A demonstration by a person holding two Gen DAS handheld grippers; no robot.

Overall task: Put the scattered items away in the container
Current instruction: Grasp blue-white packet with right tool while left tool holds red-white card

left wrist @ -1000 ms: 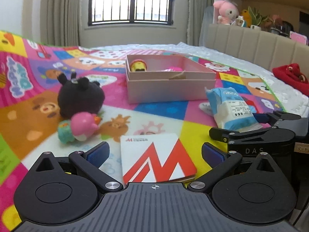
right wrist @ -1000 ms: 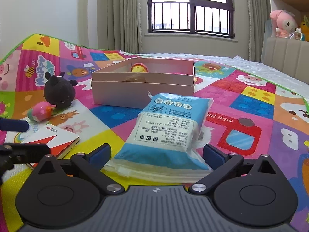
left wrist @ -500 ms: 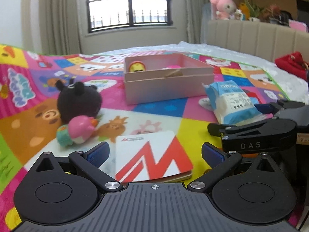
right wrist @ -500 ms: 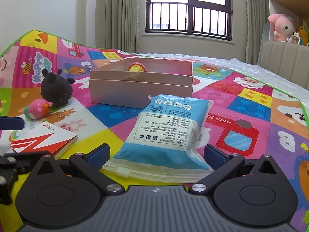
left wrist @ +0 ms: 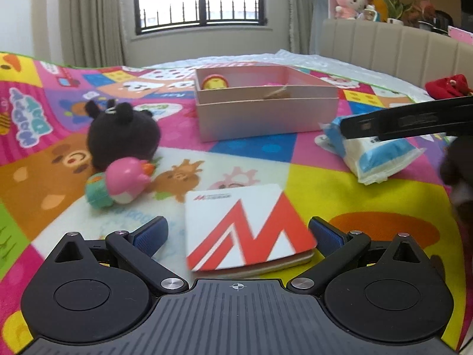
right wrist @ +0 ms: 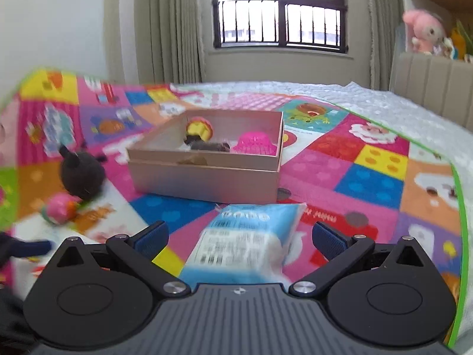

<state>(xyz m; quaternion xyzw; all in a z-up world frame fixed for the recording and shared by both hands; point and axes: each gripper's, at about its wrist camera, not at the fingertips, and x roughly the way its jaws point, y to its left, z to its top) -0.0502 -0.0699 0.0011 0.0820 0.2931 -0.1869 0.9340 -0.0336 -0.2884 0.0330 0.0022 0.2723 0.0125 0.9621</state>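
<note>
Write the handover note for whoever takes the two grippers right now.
Left gripper: open, empty, low over the mat with the booklet between its fingers.
Right gripper: open, empty, the blue pack between its fingers; nothing clamped.
Box: open on the play mat, already holding a yellow and red toy, a pink item and a dark item.
Still loose on the mat: booklet, blue pack, black plush and the pink and green toy lying against it, left of the box.
Left to do: four things into the box.
</note>
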